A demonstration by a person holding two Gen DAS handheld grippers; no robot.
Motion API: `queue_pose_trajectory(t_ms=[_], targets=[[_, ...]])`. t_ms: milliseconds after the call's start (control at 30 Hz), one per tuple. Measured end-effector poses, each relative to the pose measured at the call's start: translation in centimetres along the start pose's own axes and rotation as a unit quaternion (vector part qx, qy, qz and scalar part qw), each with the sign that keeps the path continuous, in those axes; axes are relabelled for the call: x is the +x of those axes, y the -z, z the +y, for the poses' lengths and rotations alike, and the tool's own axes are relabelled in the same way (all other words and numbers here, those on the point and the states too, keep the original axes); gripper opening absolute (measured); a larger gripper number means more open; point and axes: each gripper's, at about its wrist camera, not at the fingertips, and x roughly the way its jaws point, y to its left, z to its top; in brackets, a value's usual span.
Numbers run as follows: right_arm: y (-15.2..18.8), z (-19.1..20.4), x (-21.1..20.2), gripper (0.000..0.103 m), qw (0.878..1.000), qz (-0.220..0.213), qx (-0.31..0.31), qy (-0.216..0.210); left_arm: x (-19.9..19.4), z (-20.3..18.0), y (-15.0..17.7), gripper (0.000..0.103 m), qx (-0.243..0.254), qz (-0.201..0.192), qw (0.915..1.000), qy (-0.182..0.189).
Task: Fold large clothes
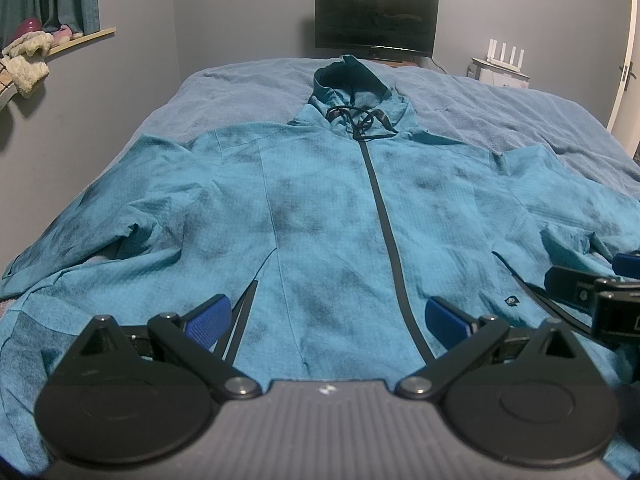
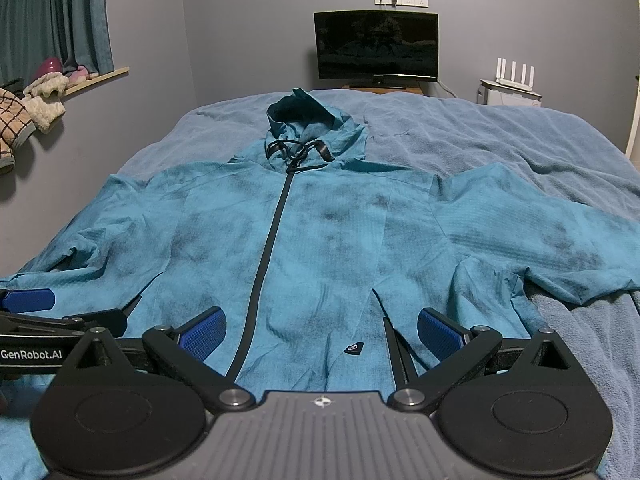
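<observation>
Two grippers hover with jaws apart and empty over the near hem of a teal jacket [image 1: 320, 208], which lies face up on the bed [image 2: 520, 136], zipper running near to far. The left gripper [image 1: 326, 322] is nearer the left sleeve [image 1: 80, 216], the right gripper [image 2: 320, 330] the right sleeve [image 2: 560, 232]. Bare bedding flanks both sleeves.

We see a teal hooded jacket [image 1: 320, 208] spread front-up across the blue bed [image 1: 500, 120], its dark zipper [image 1: 384, 216] running up the frame's middle to the hood [image 1: 348, 80] at top centre. Our left tongs [image 1: 326, 320] gape wide above the hem at lower centre, and the right tongs [image 1: 600, 280] enter from the right edge. A dark monitor [image 1: 376, 20] stands beyond the bed.
</observation>
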Motion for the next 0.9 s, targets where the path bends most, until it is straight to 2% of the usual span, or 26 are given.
queue_pose_trajectory(t_ms=[900], targets=[[0.2, 1.4, 0.1, 0.103, 1.000, 0.005, -0.017, 0.003, -0.1, 0.5, 0.2, 0.103, -0.006, -0.009, 0.9999, -0.001]])
